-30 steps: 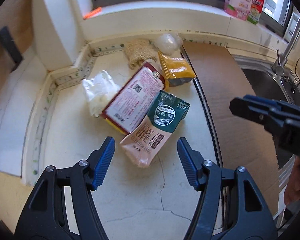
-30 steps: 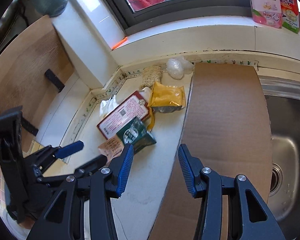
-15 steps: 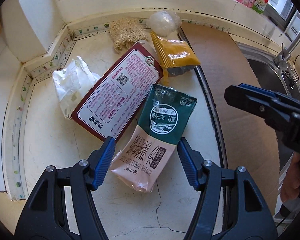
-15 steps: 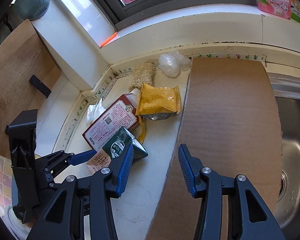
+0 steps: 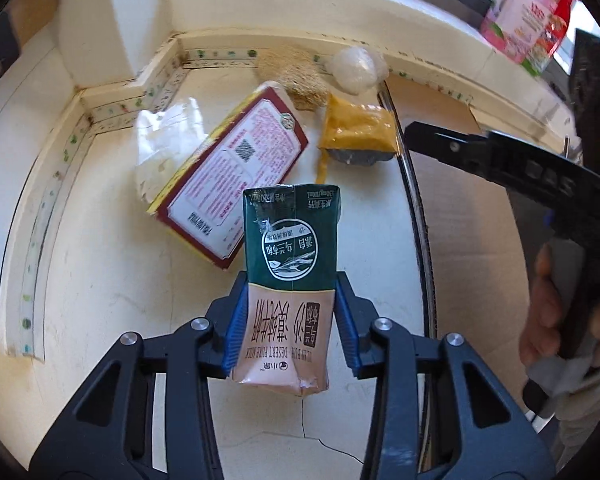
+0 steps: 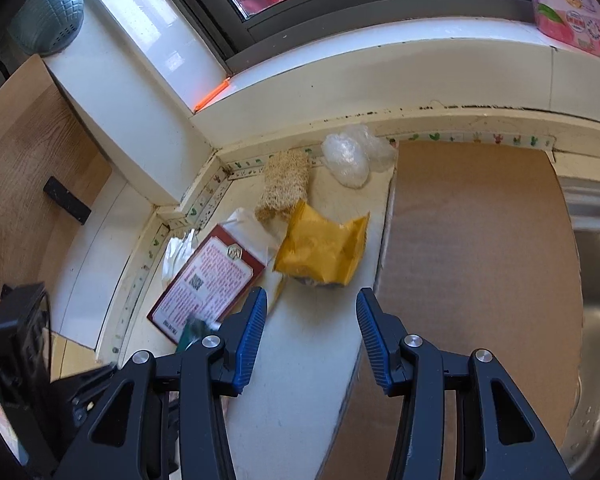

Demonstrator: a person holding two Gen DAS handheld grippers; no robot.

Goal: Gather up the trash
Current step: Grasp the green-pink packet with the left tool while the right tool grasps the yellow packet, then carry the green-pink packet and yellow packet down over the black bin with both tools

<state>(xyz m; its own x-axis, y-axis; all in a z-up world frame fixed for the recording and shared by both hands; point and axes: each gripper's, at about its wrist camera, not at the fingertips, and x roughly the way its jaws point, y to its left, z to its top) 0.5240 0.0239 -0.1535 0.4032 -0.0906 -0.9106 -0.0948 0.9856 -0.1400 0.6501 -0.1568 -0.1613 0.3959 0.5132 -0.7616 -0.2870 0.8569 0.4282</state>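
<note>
the left tool (image 5: 291, 322) is closing on the green and pink milk carton (image 5: 290, 280), with its blue pads (image 5: 236, 320) against the carton's two narrow sides at the pink lower half. the carton sticks out forward between the jaws, green end away from the camera, over the cream stone counter (image 5: 100, 300). whether it is clear of the counter yet is hard to tell.

to do this pick well, let the squeeze finish before lifting. the carton looks empty and soft, so it will likely dent; a firm pinch is fine, but a hold this near one end may let the long green part droop or swing. lift straight up and slowly, clear of the red and white flat box (image 5: 228, 188) just behind it, which the carton seems to overlap at one corner, so the box is not dragged along.

the right tool (image 6: 311, 334) hangs spread with nothing between its fingers, above the bare counter near the yellow crumpled foil packet (image 6: 320, 252) and beside the brown cardboard sheet (image 6: 480, 260). that packet looks like the natural next pickup for it. the white crumpled plastic bag (image 5: 164, 148), the clear plastic wad (image 5: 356, 68) and the tan loofah scrubber (image 5: 296, 76) wait near the corner.
</note>
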